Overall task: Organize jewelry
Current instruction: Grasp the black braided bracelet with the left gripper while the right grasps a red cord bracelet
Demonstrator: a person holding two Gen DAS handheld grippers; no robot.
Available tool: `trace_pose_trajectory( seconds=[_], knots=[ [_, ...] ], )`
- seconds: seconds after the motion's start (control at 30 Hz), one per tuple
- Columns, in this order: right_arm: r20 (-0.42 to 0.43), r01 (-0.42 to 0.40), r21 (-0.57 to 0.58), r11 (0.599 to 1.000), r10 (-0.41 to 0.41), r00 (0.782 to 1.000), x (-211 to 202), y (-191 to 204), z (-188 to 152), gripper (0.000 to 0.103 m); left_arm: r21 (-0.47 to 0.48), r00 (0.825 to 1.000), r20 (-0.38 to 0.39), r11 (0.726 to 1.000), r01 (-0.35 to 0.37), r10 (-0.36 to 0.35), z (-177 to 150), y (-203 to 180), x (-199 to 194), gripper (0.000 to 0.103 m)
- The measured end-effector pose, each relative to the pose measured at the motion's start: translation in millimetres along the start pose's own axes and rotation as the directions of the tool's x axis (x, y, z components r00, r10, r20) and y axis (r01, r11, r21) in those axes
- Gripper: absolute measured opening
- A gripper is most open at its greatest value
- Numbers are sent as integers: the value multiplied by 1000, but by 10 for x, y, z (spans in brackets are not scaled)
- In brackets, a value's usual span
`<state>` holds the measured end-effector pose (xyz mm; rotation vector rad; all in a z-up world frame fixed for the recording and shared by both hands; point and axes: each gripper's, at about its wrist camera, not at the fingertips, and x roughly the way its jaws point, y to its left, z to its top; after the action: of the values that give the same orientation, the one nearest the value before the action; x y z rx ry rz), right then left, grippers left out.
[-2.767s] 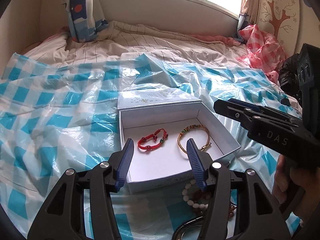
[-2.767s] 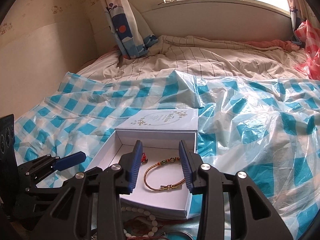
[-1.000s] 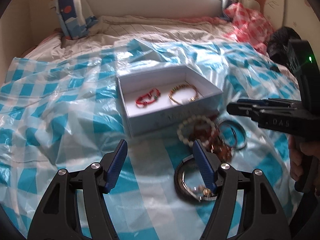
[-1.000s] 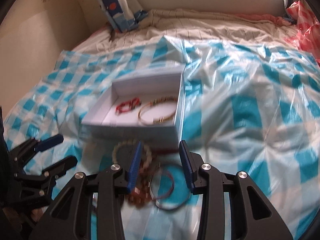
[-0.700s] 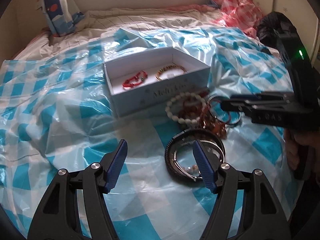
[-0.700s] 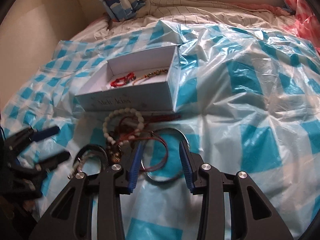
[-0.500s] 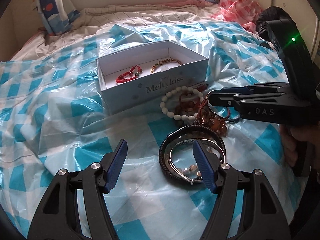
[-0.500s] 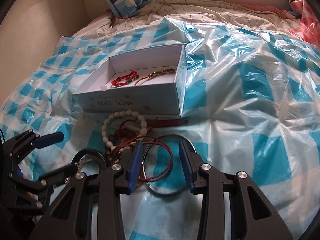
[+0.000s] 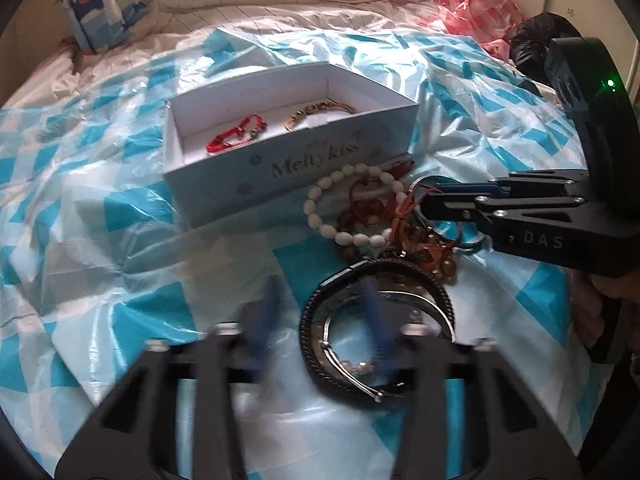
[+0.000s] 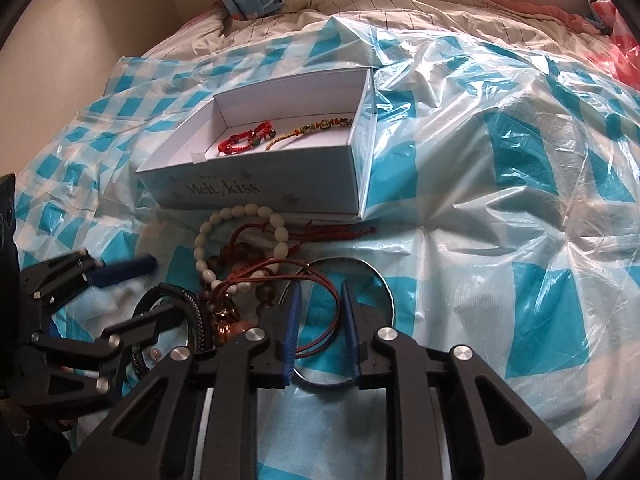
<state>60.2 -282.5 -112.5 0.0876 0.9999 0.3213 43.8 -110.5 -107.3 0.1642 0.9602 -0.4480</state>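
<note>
A pale blue box [image 9: 280,168] [image 10: 256,184] holds a red cord bracelet [image 9: 236,139] [image 10: 244,140] and a gold beaded bracelet [image 9: 316,111] [image 10: 316,126]. In front of it lies a jewelry pile: a white bead bracelet [image 9: 348,204] [image 10: 240,240], a black braided band [image 9: 380,304] [image 10: 176,312], a thin red cord loop [image 10: 324,300] and a metal bangle [image 10: 360,280]. My left gripper [image 9: 320,312] is blurred, its jaws partly open over the black band. My right gripper [image 10: 318,312] is open, its fingers straddling the red cord loop and bangle; it also shows in the left wrist view [image 9: 432,196].
A blue-and-white checked plastic sheet [image 10: 500,200] covers the bed. A striped quilt [image 10: 400,4] and a patterned pillow [image 9: 96,12] lie at the back. A pink checked bag [image 9: 476,12] and a black bag [image 9: 532,36] sit at the back right.
Both grippers pulled back from the box and came down over the jewelry pile. The left jaws have narrowed over the black band. The right jaws have narrowed around the red cord loop.
</note>
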Motion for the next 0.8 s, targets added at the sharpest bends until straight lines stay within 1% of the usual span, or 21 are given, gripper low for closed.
trace_pose_trajectory(
  seconds=[0.03,0.1,0.13,0.43,0.53,0.63,0.8],
  knots=[
    [0,0,-1,1000,0,1000,3,1,5,17,-1,1000,-3,1000,7,-7,0,-2,0,22],
    [-2,-2,-3,1000,2,1000,8,3,5,8,11,1000,-2,1000,9,-9,2,-24,-16,15],
    [-2,-6,-1,1000,6,1000,8,8,7,6,12,1000,-1,1000,16,-16,5,-30,-31,14],
    [36,-16,12,1000,15,999,-90,-1,36,3,14,999,25,999,42,-42,46,-42,-181,11],
    [47,-22,15,1000,21,999,-127,0,41,3,9,999,7,999,34,-34,40,-8,-172,11],
    [56,-30,12,999,30,998,-168,16,48,3,-22,996,20,996,83,-83,53,48,-261,10],
    [79,-52,11,999,50,996,-258,28,76,3,-17,986,73,989,150,-148,119,62,-523,9]
  ],
)
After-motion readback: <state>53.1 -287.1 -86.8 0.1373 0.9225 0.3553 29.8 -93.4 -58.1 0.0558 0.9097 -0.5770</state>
